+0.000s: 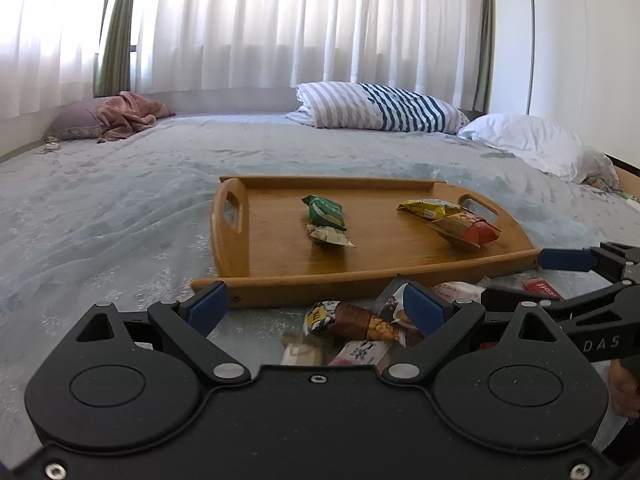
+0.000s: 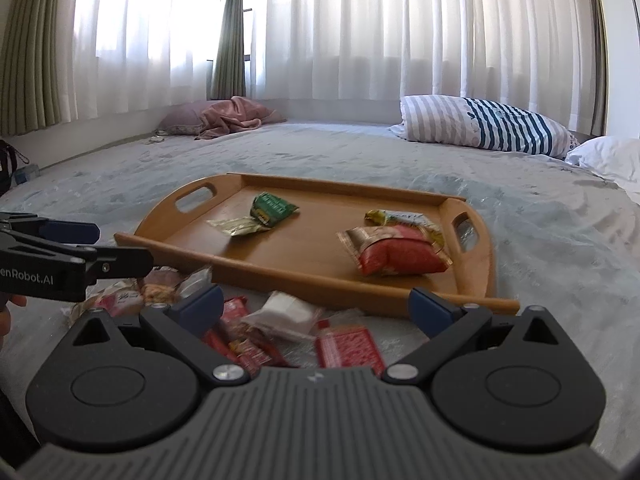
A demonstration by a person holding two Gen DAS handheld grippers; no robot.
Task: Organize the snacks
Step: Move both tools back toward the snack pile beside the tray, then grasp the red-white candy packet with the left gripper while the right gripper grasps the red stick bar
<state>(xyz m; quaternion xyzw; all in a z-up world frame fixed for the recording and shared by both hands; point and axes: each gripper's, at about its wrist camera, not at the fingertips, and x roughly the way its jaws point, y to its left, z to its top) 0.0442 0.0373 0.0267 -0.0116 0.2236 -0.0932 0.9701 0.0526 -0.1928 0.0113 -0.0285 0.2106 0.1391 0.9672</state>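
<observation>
A pink blanket point(image 1: 128, 114) lies bunched at the bed's far left corner, out of the way. The bed point(image 1: 120, 208) itself serves as the work surface, its grey cover spread flat. On it sits the tray point(image 1: 280, 276), a wooden one with cut-out handles, long side toward the person, probably so that packets can be passed straight over the near rim. Inside it the snacks already look sorted by colour: a green packet point(image 1: 323, 211) with a pale one touching it toward the left, and a yellow packet point(image 1: 430, 207) beside a red one point(image 1: 476, 232) toward the right. The loose pile point(image 2: 280, 328) of unsorted snacks lies on the cover just in front of the tray's near rim, a jumble of brown, pink, white and red wrappers. The left tongs point(image 1: 316, 306) hang over the pile's left part, spread wide with nothing between them, a brown wrapper point(image 1: 352, 318) directly below. The right tongs point(image 2: 316, 306) are likewise wide apart and empty, above the red and white wrappers on the right. Both seem poised to pick, so the task looks partly done, with most of the snacks yet to go on the tray.
</observation>
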